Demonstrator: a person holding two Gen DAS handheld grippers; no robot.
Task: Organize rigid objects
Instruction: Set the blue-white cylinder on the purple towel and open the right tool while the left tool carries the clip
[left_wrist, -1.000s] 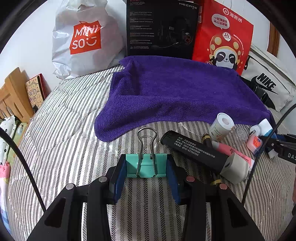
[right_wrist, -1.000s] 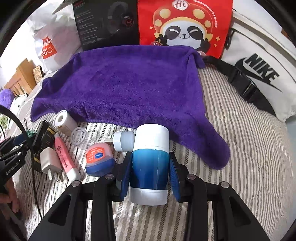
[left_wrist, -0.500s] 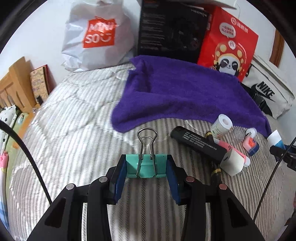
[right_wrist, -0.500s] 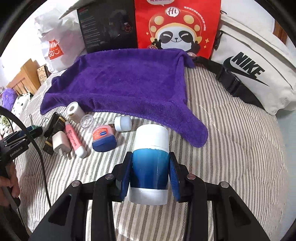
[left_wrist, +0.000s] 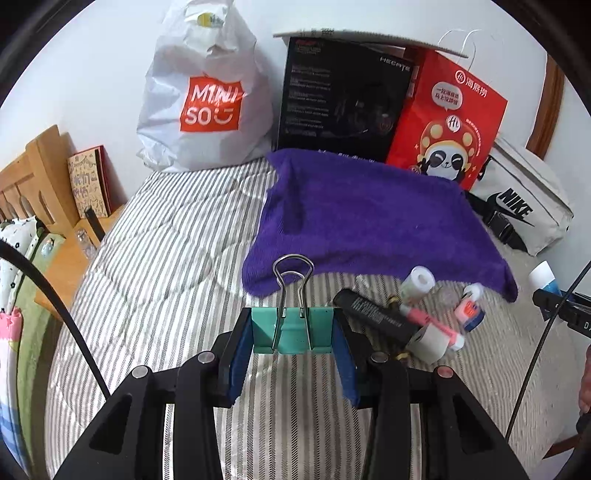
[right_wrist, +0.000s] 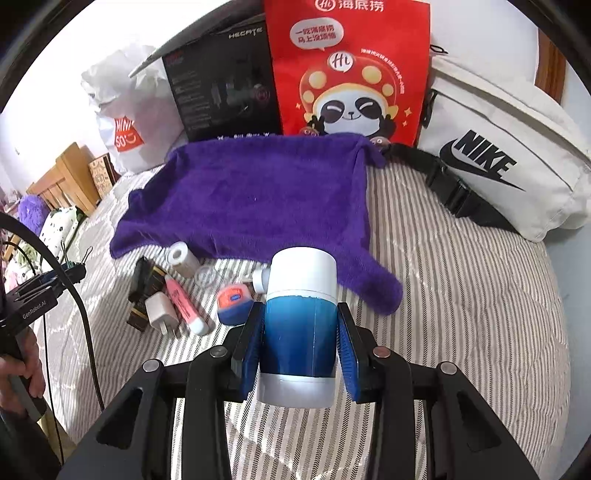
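My left gripper (left_wrist: 291, 332) is shut on a teal binder clip (left_wrist: 291, 330), its wire handles pointing up, held above the striped bed. My right gripper (right_wrist: 301, 332) is shut on a blue and white bottle (right_wrist: 300, 325), also lifted off the bed. A purple towel (right_wrist: 255, 195) lies spread in the middle of the bed. Along its near edge lie several small items: a black lighter-like stick (left_wrist: 373, 314), a white charger plug (right_wrist: 160, 314), a pink tube (right_wrist: 184, 304), a small blue and orange jar (right_wrist: 232, 301) and a white roll (right_wrist: 183, 258).
Against the far wall stand a white Miniso bag (left_wrist: 207, 107), a black box (left_wrist: 343, 103) and a red panda bag (right_wrist: 351, 70). A white Nike pouch (right_wrist: 495, 162) lies at the right. A wooden headboard (left_wrist: 26, 184) is on the left.
Both grippers have risen with their objects; the bed, towel and small items look farther away and lower in both views. The grips are unchanged.
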